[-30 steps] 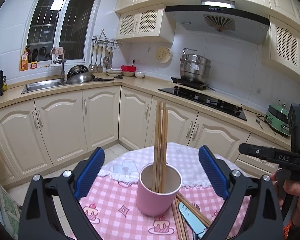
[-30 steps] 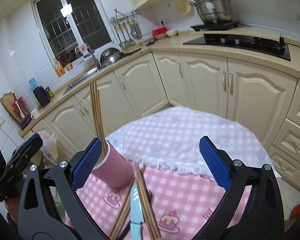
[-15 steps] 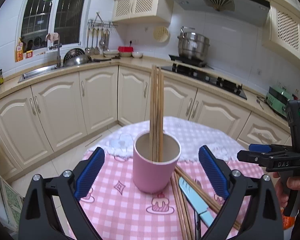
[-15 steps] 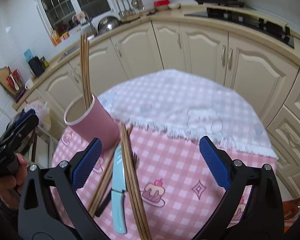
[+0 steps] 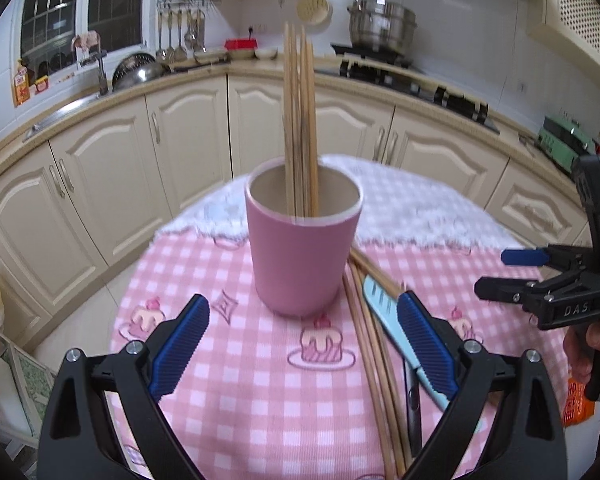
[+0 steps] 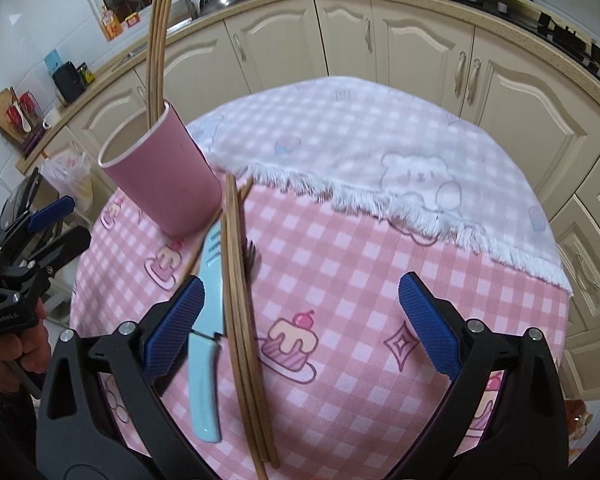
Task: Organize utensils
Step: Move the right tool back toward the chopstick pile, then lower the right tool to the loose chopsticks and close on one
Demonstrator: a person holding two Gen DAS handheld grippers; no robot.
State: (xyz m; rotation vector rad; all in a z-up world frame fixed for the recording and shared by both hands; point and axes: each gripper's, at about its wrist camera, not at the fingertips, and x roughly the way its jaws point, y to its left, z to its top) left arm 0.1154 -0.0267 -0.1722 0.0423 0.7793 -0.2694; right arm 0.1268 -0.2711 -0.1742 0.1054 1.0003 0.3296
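While your left tool [image 5: 303, 340] hovers wide open and empty over the pink checked cloth [image 5: 236, 392], its camera looks straight at the pink cup [image 5: 303, 256], which stands upright on the counter with a bundle of chopsticks [image 5: 299, 120] upright inside it. Just beside the cup's base on its right lie the loose chopsticks [image 5: 374, 360] and a light blue knife [image 5: 388, 320], partly hidden behind the tool's right finger. At the right edge you see your right tool [image 5: 500, 272] from the side, its fingers set apart and nothing between them, with "DAS" readable on its body.

Your right tool's camera shows what the left one cannot: the whole knife [image 6: 206, 340] (blade toward the cup, handle toward you), the loose chopsticks [image 6: 240, 320] lying along it, and a dark fork [image 6: 251, 256] poking out from under them. The right tool [image 6: 300, 320] spreads wide above them, holding nothing. A white fringed cloth [image 6: 360, 144] covers the far half of the counter. Lettering on the left tool [image 6: 52, 224] there is too blurred to read.
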